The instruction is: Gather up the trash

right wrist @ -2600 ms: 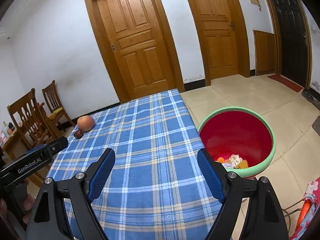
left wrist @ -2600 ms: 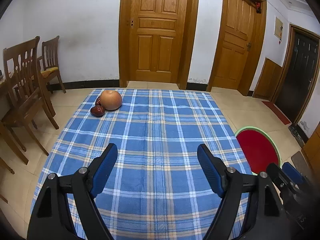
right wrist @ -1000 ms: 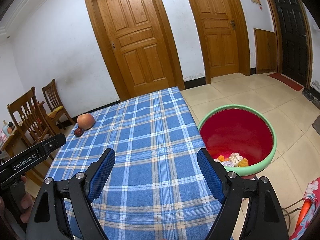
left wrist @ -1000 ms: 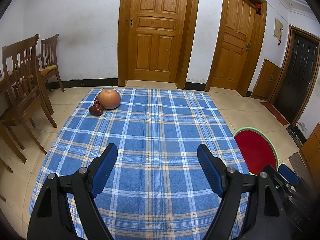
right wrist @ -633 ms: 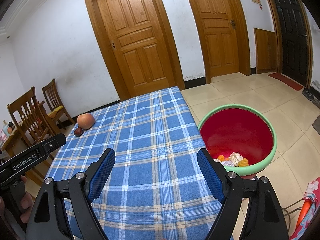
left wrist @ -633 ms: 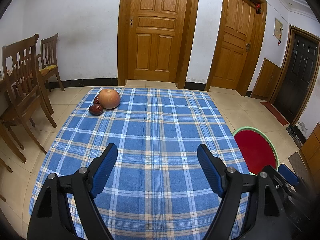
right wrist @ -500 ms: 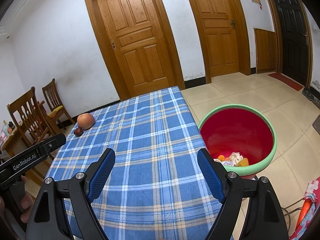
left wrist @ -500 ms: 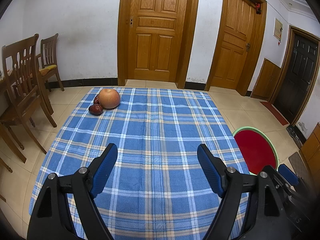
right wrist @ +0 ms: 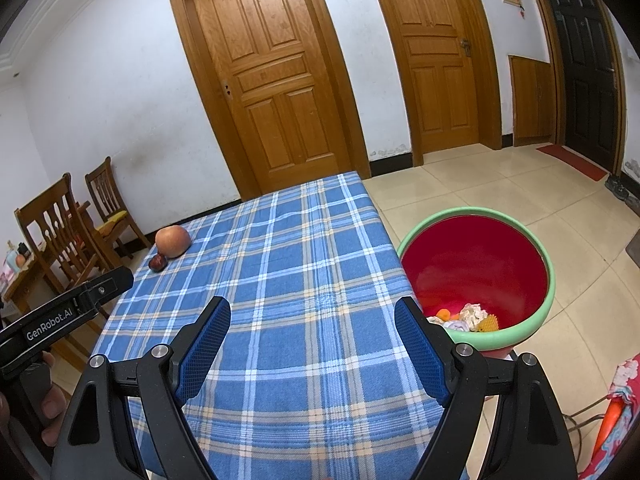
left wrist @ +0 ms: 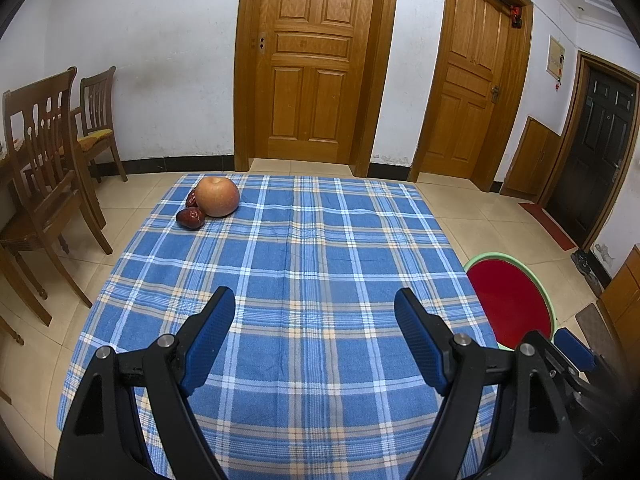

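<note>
Both grippers are held with jaws spread wide and nothing between the pads: the left gripper (left wrist: 315, 336) and the right gripper (right wrist: 313, 338) are poised over the near part of the blue plaid tablecloth (left wrist: 304, 264), clear of any object.

All places below are given relative to the tablecloth. No loose scraps are seen on it. At its far left corner an apple (left wrist: 217, 196) is seen, with two dark red dates (left wrist: 191, 217) touching or just beside it; whether these count as trash cannot be told. Off its right edge, on the floor, a red bin with a green rim (right wrist: 548, 264) is stood, and crumpled scraps (right wrist: 472, 318) are already seen at its bottom.

If the dates are to be collected, they are judged light, small and slightly yielding; each is best taken across its short axis with a gentle squeeze. The apple is judged heavier, firm, smooth and prone to rolling; it is best taken across its widest girth.
</note>
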Demonstrator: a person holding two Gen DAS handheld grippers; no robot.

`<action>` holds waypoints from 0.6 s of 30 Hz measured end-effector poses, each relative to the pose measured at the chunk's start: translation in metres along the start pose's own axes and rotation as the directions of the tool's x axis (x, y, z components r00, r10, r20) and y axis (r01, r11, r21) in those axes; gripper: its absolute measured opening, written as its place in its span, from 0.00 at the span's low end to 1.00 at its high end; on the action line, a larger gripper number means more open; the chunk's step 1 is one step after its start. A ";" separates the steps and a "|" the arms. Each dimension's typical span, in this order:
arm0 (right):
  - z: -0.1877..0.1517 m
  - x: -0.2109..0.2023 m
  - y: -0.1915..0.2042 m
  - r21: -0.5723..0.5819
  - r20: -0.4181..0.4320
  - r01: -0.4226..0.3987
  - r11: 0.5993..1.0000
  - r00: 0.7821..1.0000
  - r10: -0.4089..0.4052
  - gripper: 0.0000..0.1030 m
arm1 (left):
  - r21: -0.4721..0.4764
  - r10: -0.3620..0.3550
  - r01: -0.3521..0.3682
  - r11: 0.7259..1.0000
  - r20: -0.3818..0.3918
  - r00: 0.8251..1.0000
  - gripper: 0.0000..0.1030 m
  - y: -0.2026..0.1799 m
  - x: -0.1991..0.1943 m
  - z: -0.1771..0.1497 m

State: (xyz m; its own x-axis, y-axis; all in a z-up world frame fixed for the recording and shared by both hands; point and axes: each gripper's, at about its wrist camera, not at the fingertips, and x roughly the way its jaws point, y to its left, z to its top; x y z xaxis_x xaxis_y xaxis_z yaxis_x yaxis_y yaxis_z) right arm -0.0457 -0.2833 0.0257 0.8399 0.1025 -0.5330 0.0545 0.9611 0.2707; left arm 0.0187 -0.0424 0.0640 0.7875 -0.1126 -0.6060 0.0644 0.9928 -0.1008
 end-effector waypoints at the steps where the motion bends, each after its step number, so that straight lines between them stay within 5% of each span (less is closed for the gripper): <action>1: 0.000 0.000 0.000 0.000 0.000 0.000 1.000 1.000 0.000 0.82 | 0.000 0.000 0.000 1.000 0.000 1.000 0.79 0.000 0.000 0.000; 18: -0.003 0.000 0.001 0.000 -0.005 0.000 1.000 1.000 0.000 0.82 | 0.001 0.000 0.000 1.000 -0.001 1.000 0.79 -0.001 0.000 0.000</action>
State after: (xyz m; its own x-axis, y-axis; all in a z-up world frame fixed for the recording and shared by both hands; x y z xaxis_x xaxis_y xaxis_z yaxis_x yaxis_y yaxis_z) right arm -0.0469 -0.2813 0.0233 0.8373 0.1038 -0.5368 0.0545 0.9611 0.2709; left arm 0.0185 -0.0434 0.0635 0.7866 -0.1122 -0.6072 0.0647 0.9929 -0.0997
